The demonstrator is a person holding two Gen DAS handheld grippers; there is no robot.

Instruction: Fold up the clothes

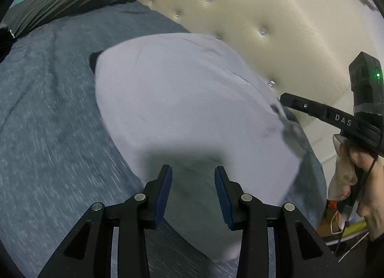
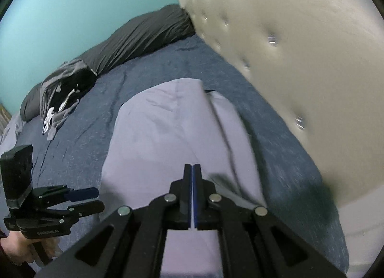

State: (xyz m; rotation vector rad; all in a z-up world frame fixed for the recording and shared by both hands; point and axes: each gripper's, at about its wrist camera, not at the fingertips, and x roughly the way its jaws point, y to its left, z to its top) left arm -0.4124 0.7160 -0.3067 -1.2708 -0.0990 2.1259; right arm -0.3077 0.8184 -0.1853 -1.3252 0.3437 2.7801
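Turquoise wall forms the far background, meeting a cream tufted headboard studded with shiny buttons. Below these spreads the bed, covered by a blue-grey heathered blanket that fills most of both views. At its far edge, against the wall, lies a long dark grey pillow; just beside it sits a crumpled heap of grey, black and white clothes, well apart from the work area.

Lavender garment lies spread flat on the blanket near the headboard, one side folded over itself into a long crease seen in the right wrist view; a small dark patch shows at its far edge.

Left gripper hovers over the near part of the garment, its blue-padded jaws apart with nothing between them. Right gripper stands above the same cloth with jaws pressed together; no fabric is visibly pinched. A person's hand grips the right tool's handle, beside pale cloth of unclear identity.
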